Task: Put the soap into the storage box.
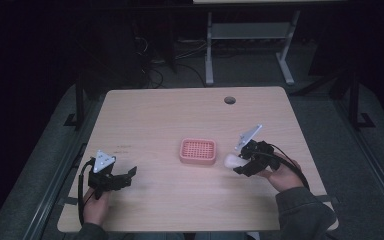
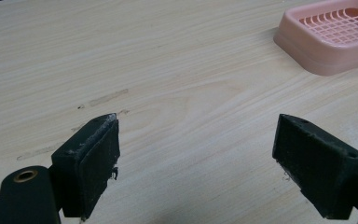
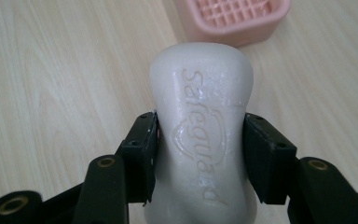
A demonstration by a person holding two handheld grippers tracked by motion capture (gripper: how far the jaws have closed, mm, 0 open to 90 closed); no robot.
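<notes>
A white bar of soap [image 3: 201,121] with raised lettering is clamped at its waist between the black jaws of my right gripper [image 3: 200,154]. In the high view that gripper [image 1: 236,165] holds the white soap [image 1: 231,161] just off the table, right of a pink slotted soap dish [image 1: 198,151] at the table's middle. The pink dish [image 3: 235,18] lies beyond the soap's far end. My left gripper [image 1: 130,175] rests at the table's front left, its jaws wide apart over bare wood [image 2: 196,149], with the pink dish [image 2: 331,37] far off to its upper right.
The light wooden table [image 1: 170,115] has a round cable hole [image 1: 229,100] near its far edge. Faint scuff marks [image 2: 102,99] show on the wood ahead of the left jaws. Dark floor and a desk frame [image 1: 209,45] lie beyond the table.
</notes>
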